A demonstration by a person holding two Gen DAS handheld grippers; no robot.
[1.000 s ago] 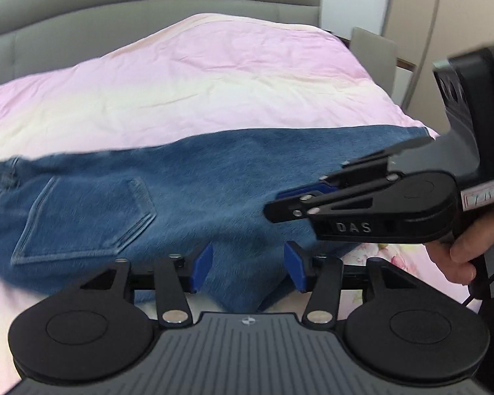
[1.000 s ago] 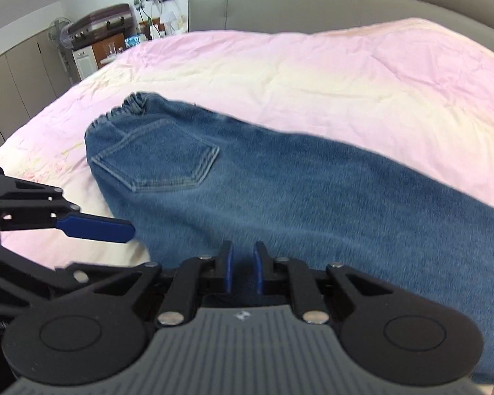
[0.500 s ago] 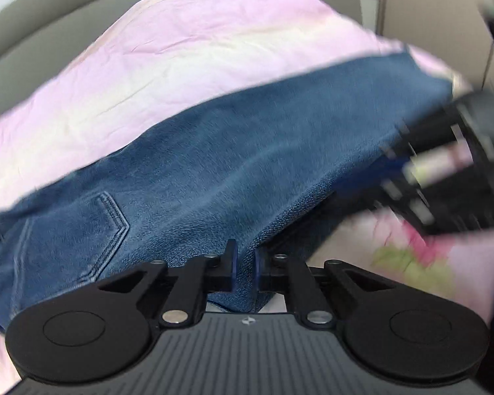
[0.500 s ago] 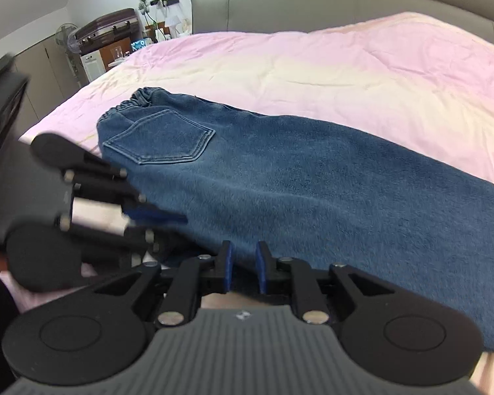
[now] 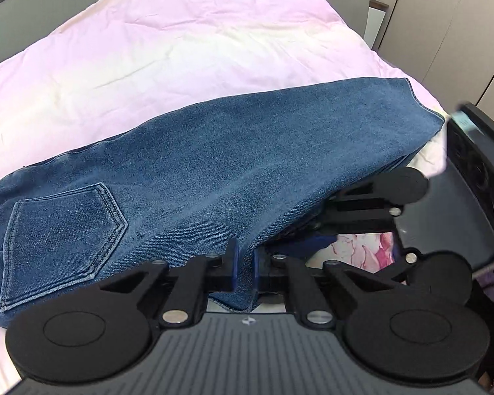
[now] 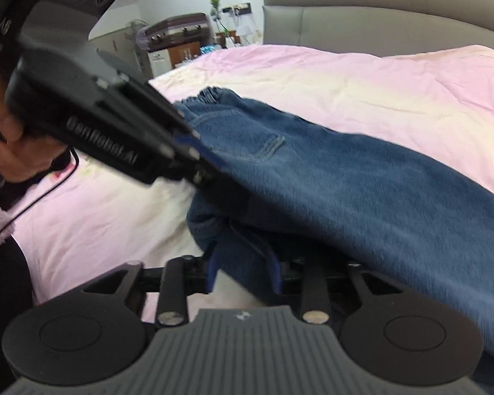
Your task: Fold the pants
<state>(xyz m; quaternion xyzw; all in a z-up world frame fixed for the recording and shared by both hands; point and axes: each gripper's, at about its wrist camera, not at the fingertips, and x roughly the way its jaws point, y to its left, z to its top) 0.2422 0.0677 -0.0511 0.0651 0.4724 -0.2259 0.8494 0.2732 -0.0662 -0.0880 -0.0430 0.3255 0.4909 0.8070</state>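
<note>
Left gripper (image 5: 243, 265) is clamped on the near edge of the pants (image 5: 214, 177). Right gripper (image 6: 243, 271) has just been opening, denim bunched between its pads, probably loose. The 2 legs run crosswise over the pink bed (image 5: 181, 42), hems rightward.

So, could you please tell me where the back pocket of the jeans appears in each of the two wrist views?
Left wrist view: the back pocket sits at lower left, left of the left hand-held gripper.
Right wrist view: the back pocket is just above centre, small and blurred, right of the left hand-held gripper.
Shared landmark: the grey headboard behind the pink quilt.
</note>
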